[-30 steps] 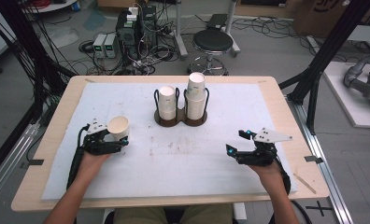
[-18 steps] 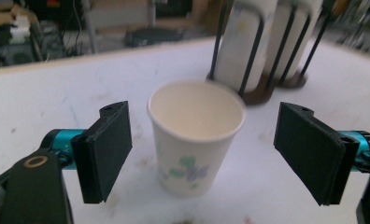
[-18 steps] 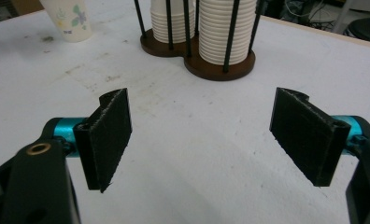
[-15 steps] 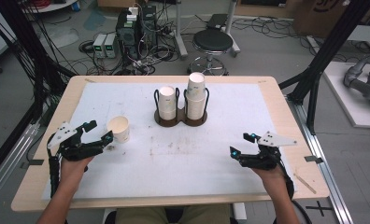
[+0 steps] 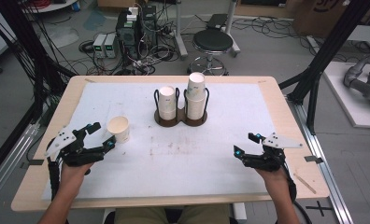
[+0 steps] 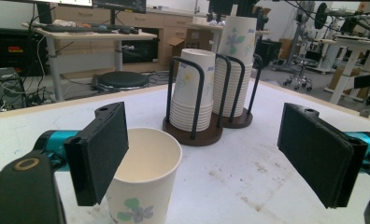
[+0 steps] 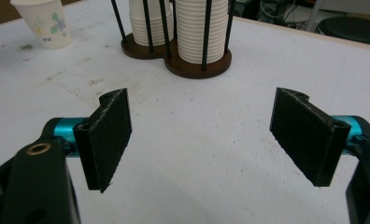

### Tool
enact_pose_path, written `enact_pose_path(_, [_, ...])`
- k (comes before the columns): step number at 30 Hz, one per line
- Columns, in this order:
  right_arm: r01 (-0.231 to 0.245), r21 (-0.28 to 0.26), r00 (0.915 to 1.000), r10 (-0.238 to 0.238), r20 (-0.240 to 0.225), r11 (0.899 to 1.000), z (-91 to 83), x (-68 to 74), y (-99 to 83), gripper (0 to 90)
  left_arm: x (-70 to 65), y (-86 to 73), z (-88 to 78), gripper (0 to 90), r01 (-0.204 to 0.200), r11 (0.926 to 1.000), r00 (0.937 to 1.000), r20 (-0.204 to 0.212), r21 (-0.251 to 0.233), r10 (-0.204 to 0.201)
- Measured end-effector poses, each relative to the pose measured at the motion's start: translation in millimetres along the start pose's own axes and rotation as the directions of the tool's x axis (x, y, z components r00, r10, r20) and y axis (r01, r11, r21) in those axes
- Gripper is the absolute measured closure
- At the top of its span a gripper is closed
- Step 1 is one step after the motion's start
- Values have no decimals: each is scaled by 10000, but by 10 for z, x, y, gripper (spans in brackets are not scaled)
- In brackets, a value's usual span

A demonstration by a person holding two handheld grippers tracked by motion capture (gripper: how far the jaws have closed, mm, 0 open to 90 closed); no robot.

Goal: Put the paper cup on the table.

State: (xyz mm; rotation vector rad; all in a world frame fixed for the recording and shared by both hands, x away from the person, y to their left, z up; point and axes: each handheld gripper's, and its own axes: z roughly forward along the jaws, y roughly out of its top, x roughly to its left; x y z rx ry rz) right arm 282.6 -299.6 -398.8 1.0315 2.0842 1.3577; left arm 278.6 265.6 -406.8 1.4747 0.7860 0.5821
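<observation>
Low in the frame, the left gripper (image 5: 95, 136) rests at the lower left of the table (image 5: 276, 100), jaws spread wide and holding nothing; the right gripper (image 5: 245, 145) sits at the lower right, jaws equally apart over bare mat. Just beyond the left jaws, slightly up and right of them, a single paper cup (image 5: 119, 129) stands upright, mouth up, touching neither jaw, so the left hand is clearly nearer. Farther back at centre, the cup holder (image 5: 181, 117) carries two stacks of cups.
</observation>
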Motion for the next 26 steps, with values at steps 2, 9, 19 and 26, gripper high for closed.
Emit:
enact_pose_path(2, [29, -180, 10000, -29, -25, 9998, -12, 21, 19, 215, 5, -8, -20, 163, -46, 10000, 10000, -29, 32, 46])
enact_pose_path(9, [25, -164, 10000, -27, -74, 9999, 27, 24, 35, 215, 13, -28, -39, 164, -60, 9998, 9999, -140, 166, 62])
enact_pose_path(19, [11, -170, 10000, -12, -81, 9999, 25, -17, 15, 215, 20, -49, -22, 164, -43, 9997, 9995, -314, 221, 50])
enact_pose_path(26, [-3, -214, 10000, 1, -88, 9998, 23, -25, 13, 215, 40, -55, -18, 164, -67, 9997, 9991, -419, 226, 77])
